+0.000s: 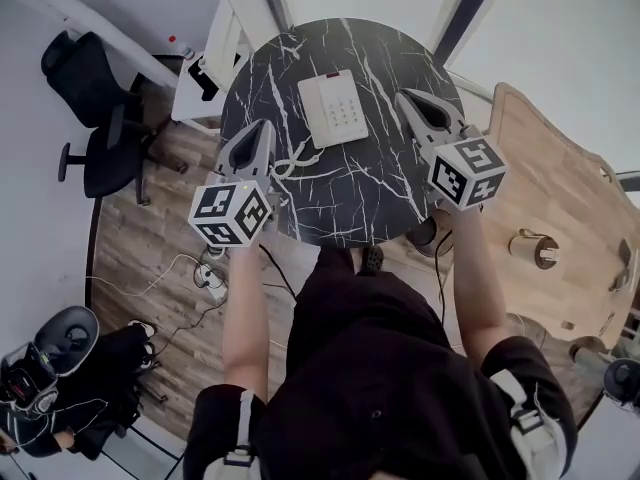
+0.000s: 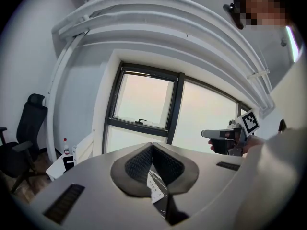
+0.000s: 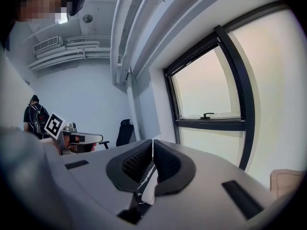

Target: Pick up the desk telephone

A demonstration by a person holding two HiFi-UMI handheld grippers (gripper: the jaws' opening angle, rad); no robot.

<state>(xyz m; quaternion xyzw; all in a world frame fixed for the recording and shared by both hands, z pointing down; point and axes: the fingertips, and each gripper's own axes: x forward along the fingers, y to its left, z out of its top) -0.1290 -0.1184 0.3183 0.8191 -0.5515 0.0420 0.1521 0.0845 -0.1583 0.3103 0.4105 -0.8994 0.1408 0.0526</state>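
The white desk telephone (image 1: 332, 108) lies flat on the far half of a round black marble table (image 1: 370, 198), its coiled cord (image 1: 291, 158) trailing off its left side. My left gripper (image 1: 266, 125) hovers left of the phone, jaws shut and empty. My right gripper (image 1: 403, 95) hovers right of it, also shut and empty. In the left gripper view the closed pads (image 2: 152, 145) meet, with a sliver of the telephone (image 2: 156, 189) below them. The right gripper view shows closed pads (image 3: 153, 142) and a strip of the telephone (image 3: 149, 191) beneath.
A black office chair (image 1: 100, 118) and a white desk (image 1: 205, 63) stand left of the table. A wooden table (image 1: 560, 198) is at the right. Cables (image 1: 205, 278) and a bag (image 1: 60, 368) lie on the floor. A window (image 2: 144, 102) is ahead.
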